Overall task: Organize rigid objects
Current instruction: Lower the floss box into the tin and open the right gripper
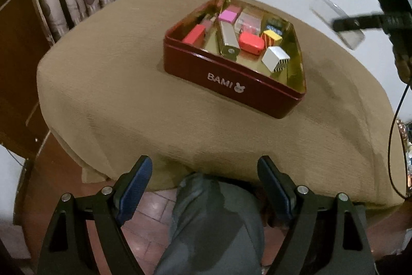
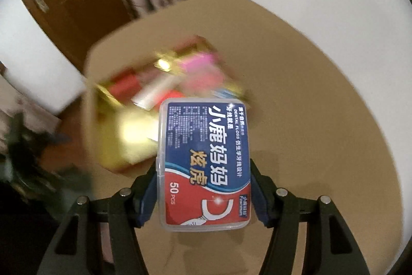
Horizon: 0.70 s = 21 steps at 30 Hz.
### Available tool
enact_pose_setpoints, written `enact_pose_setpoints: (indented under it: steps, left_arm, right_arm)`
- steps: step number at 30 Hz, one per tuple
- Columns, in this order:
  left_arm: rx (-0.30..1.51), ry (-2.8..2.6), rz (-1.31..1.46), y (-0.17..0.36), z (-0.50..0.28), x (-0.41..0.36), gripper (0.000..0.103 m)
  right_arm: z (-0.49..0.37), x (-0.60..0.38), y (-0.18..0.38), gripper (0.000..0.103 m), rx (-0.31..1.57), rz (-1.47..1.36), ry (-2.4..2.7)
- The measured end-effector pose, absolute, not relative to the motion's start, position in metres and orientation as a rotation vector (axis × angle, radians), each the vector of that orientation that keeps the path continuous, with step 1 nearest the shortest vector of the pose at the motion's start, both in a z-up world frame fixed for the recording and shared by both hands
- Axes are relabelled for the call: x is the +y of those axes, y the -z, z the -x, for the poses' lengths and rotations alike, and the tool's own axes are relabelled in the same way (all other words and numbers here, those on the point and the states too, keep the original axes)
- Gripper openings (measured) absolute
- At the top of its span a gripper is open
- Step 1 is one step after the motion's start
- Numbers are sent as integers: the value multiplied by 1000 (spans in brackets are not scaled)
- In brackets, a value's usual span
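- Squeezing a dental floss box (image 2: 204, 164), the right claw (image 2: 203, 187) holds it tight above the worktop (image 2: 309, 120).
- Left claw (image 1: 204, 187) gapes wide at the worktop's near edge.
- Farther back, a red tin (image 1: 231, 84) holds small blocks, mid-worktop.
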<state>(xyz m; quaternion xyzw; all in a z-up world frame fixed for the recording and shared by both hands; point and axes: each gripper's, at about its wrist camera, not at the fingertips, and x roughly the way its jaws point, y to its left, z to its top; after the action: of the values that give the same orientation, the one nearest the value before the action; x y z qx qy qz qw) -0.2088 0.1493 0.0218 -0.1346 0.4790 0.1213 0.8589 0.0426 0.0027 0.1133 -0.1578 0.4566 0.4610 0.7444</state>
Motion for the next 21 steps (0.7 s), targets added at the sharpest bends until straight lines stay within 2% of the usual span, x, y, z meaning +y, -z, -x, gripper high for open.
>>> enact_pose_setpoints:
  steps: [5,16,21]
  left_arm:
    - [946,-277,213,-33,223,156,81]
    - [914,-214,217,-37,231,161,82]
    - [948,-184,249,-30,229,162,83]
  right_arm:
    - [33,66,-88,63,997,381,-1046]
    - [30,95,-31,63,1102,514,-950]
    - [25,97,-23,63,1115,601,-970]
